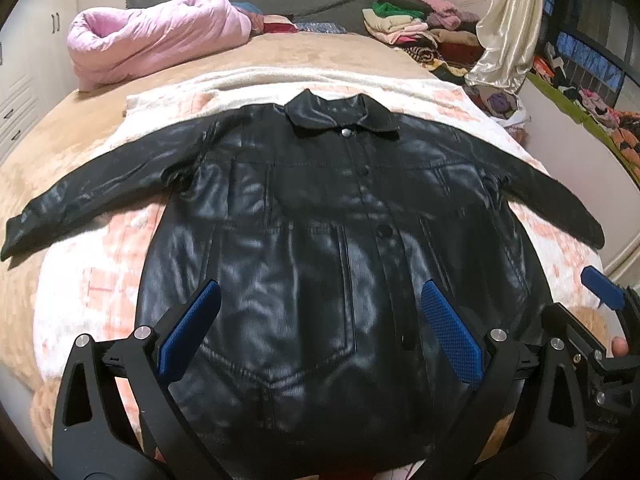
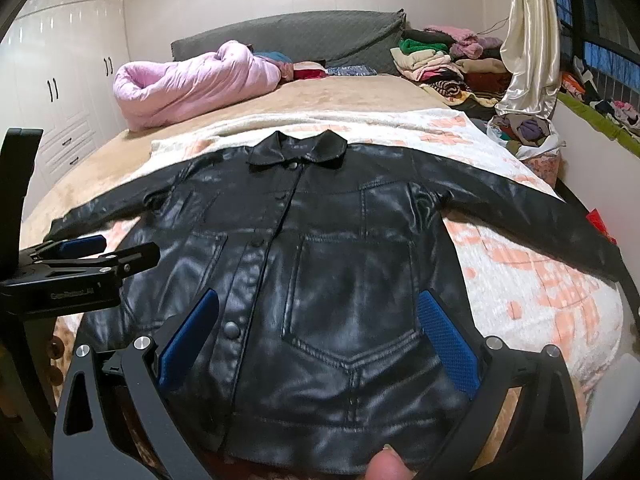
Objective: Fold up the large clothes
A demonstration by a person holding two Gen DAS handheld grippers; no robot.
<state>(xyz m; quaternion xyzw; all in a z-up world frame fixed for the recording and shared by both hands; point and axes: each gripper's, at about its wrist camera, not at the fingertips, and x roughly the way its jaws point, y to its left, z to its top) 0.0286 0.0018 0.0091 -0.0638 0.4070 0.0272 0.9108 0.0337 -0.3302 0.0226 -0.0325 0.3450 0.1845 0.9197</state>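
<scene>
A black leather jacket (image 1: 312,216) lies flat, front up and buttoned, on a white and pink blanket (image 1: 560,248), collar away from me and both sleeves spread out sideways. It also shows in the right wrist view (image 2: 340,264). My left gripper (image 1: 320,292) is open and empty, hovering over the jacket's lower left front. My right gripper (image 2: 318,300) is open and empty over the lower right pocket. The left gripper (image 2: 80,256) also shows at the left edge of the right wrist view, and the right gripper's blue pad (image 1: 602,288) at the right edge of the left wrist view.
The blanket lies on a bed with a tan cover (image 1: 320,52). A rolled pink duvet (image 1: 160,36) sits at the back left. Piles of clothes (image 1: 416,28) and a cream curtain (image 1: 508,28) stand at the back right. White wardrobes (image 2: 60,80) line the left wall.
</scene>
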